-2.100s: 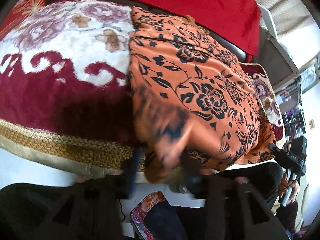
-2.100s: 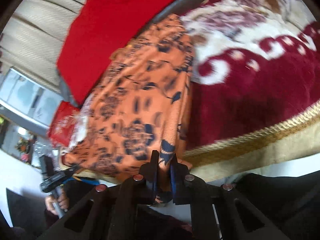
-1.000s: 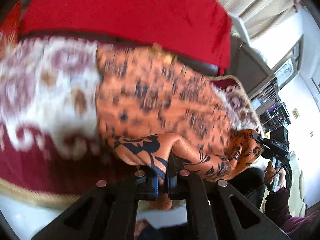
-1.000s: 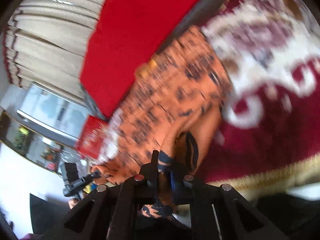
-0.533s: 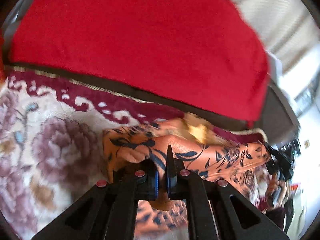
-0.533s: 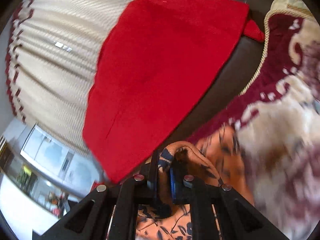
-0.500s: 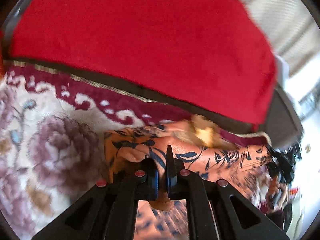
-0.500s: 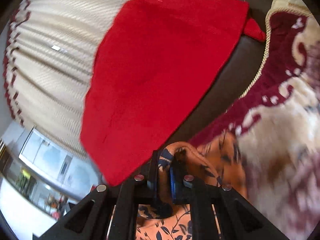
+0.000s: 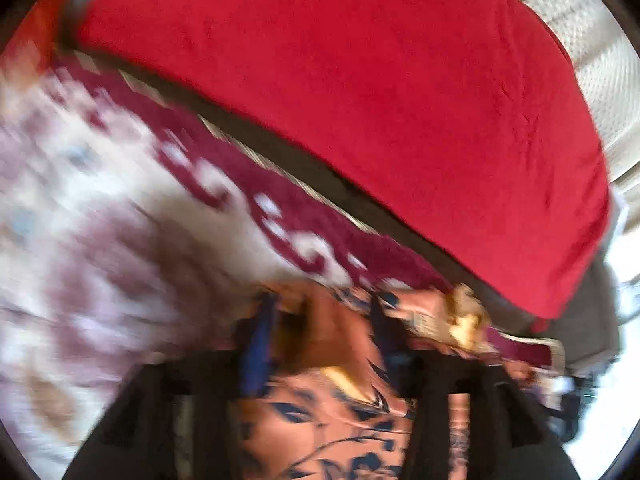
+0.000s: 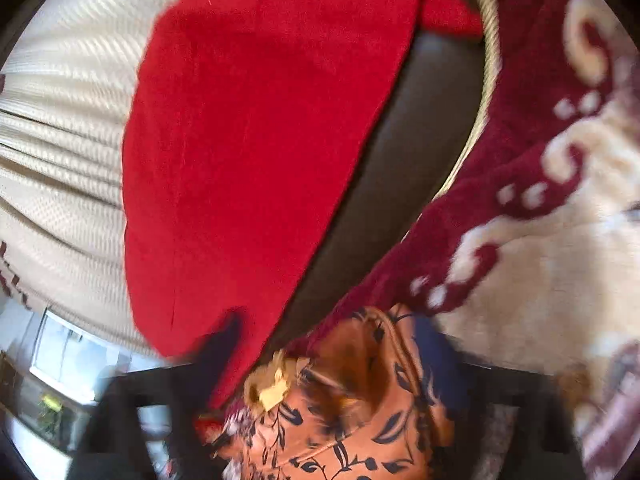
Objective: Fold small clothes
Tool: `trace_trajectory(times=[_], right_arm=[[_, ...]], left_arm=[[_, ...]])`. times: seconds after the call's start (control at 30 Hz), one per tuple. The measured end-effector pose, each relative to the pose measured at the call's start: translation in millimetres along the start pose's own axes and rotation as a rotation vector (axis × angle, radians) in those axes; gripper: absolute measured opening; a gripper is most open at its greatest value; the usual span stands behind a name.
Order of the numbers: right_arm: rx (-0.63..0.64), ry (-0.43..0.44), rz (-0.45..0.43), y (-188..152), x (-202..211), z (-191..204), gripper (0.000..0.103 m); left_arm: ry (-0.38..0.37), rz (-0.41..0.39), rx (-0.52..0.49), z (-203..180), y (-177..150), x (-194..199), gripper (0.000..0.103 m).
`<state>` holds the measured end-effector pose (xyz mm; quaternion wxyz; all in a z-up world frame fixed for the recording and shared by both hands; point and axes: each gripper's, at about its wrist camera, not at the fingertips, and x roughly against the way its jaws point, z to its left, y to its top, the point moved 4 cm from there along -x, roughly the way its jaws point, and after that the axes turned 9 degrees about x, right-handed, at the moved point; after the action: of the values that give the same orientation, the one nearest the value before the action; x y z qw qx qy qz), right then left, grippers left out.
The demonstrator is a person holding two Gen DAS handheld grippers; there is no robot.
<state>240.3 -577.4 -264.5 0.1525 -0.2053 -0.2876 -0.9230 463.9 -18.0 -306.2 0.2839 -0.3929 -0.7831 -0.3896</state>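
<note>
An orange garment with dark blue flower print [image 9: 332, 408] lies folded over on the maroon and cream floral blanket [image 9: 100, 240], its edge near the sofa back. My left gripper [image 9: 320, 320] is open, its fingers spread either side of the cloth's folded edge. In the right wrist view the same garment [image 10: 360, 412] lies between the spread fingers of my right gripper [image 10: 332, 344], which is open too. A yellow tag [image 10: 274, 390] shows on the cloth. Both views are blurred.
A red cloth [image 9: 380, 100] hangs over the dark sofa back [image 10: 400, 168] just beyond the garment. Cream curtains [image 10: 60, 152] hang behind it. The floral blanket [image 10: 560, 260] spreads to the right in the right wrist view.
Both grippers carried the near edge of the garment forward over itself to the sofa back, then opened and let go of the cloth.
</note>
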Motion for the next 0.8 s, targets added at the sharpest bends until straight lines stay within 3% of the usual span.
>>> trace_trajectory(times=[0.07, 0.13, 0.2, 0.27, 0.33, 0.43, 0.5, 0.6, 0.67, 0.8], right_arm=[[0.064, -0.023, -0.021, -2, 14, 13, 0.093], [0.175, -0.054, -0.017, -9, 23, 38, 0.085], [0.315, -0.09, 0.037, -23, 18, 67, 0.065], [0.458, -0.087, 0.156, -57, 6, 92, 0.057], [0.523, -0.07, 0.277, -91, -11, 105, 0.044], [0.559, -0.043, 0.467, -147, -40, 112, 0.043], [0.586, -0.06, 0.545, -170, -57, 114, 0.043], [0.627, -0.07, 0.553, -181, -77, 119, 0.043], [0.66, -0.103, 0.52, -173, -96, 121, 0.043], [0.651, -0.075, 0.391, -144, -117, 127, 0.043]], left_arm=[[0.142, -0.174, -0.036, 0, 1, 37, 0.064], [0.173, -0.229, -0.109, -11, -12, 57, 0.066], [0.122, -0.153, -0.218, -26, -34, 57, 0.066], [0.087, -0.05, -0.355, -45, -66, 46, 0.066], [0.04, 0.059, -0.476, -63, -98, 33, 0.066], [-0.084, 0.234, -0.549, -80, -128, 15, 0.065], [-0.104, 0.293, -0.536, -81, -133, -2, 0.065], [-0.079, 0.308, -0.443, -76, -120, -32, 0.065], [-0.102, 0.269, -0.389, -78, -102, -41, 0.065], [-0.177, 0.112, -0.249, -81, -68, -36, 0.065]])
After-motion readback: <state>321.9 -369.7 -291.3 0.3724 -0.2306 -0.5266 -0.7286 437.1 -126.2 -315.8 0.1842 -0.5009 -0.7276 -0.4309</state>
